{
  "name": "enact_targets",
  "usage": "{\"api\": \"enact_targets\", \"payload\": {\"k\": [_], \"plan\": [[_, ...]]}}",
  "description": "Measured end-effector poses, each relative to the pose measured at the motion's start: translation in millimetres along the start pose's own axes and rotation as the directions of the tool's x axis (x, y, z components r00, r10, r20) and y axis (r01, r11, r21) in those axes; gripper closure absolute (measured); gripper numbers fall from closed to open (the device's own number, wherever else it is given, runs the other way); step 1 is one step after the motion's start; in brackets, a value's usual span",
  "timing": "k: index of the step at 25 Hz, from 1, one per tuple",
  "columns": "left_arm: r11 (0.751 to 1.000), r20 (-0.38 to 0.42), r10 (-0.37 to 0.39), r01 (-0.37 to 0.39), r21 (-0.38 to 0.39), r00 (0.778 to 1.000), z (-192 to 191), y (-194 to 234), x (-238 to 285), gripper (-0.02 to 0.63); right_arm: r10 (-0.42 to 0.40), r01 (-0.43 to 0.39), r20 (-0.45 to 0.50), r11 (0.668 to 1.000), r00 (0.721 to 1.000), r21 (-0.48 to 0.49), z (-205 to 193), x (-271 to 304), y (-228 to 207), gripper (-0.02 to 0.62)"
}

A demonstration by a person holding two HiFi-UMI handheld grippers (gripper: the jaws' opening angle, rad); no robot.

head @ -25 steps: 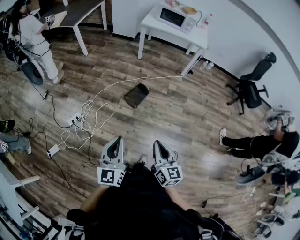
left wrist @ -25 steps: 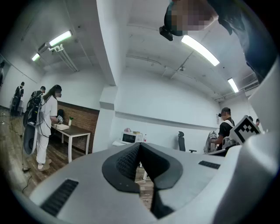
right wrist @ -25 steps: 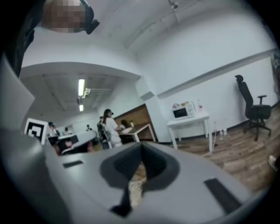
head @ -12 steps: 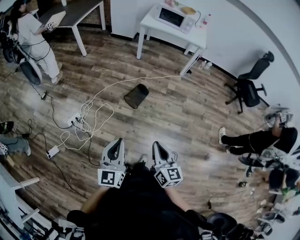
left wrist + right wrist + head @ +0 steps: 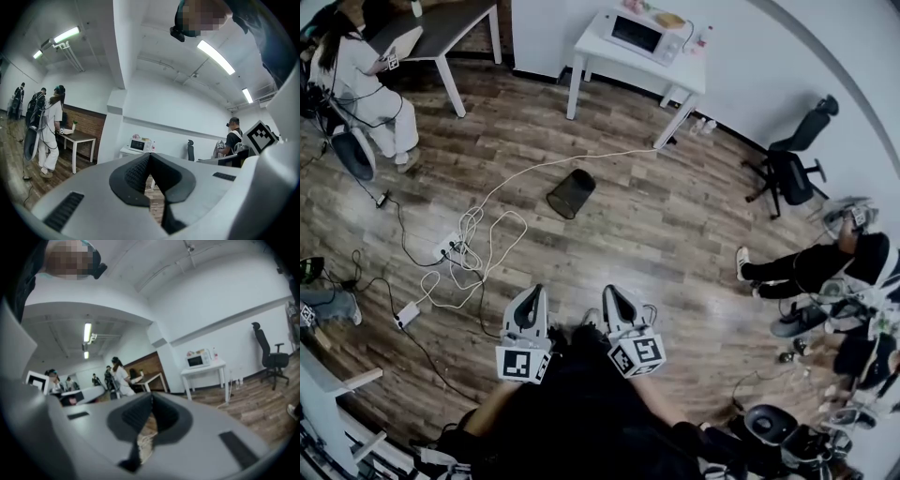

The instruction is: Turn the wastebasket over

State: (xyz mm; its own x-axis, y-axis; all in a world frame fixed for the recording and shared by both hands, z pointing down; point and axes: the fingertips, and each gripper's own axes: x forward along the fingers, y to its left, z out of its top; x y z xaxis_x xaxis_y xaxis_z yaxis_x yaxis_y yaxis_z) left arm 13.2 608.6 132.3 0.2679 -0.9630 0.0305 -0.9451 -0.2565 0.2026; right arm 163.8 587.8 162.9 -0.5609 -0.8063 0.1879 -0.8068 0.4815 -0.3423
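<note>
The wastebasket (image 5: 571,192) is black mesh and lies on its side on the wood floor, its open mouth toward the lower left. It is well ahead of both grippers, and neither gripper view shows it. My left gripper (image 5: 529,298) (image 5: 150,157) and right gripper (image 5: 613,294) (image 5: 151,399) are held side by side close to my body, pointing toward the basket. Both are shut, with nothing between the jaws.
White cables (image 5: 478,239) and a power strip (image 5: 406,313) sprawl on the floor left of my path. A white table (image 5: 609,56) with a microwave (image 5: 639,30) stands beyond the basket. An office chair (image 5: 789,171) and a seated person (image 5: 811,267) are at the right. Another person (image 5: 366,80) stands at a desk at the far left.
Both grippers sit slightly lower in the head view and stay shut. The room has slid a little in the view. The wastebasket still lies in the same spot on the floor.
</note>
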Motion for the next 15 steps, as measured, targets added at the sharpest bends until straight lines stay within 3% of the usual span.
{"api": "enact_targets", "payload": {"k": [15], "plan": [[1.0, -0.031, -0.009, 0.009, -0.023, 0.999, -12.0, 35.6, 0.3, 0.572, -0.042, 0.042, -0.045, 0.999, 0.998, -0.008, -22.6, 21.0, 17.7, 0.563]]}}
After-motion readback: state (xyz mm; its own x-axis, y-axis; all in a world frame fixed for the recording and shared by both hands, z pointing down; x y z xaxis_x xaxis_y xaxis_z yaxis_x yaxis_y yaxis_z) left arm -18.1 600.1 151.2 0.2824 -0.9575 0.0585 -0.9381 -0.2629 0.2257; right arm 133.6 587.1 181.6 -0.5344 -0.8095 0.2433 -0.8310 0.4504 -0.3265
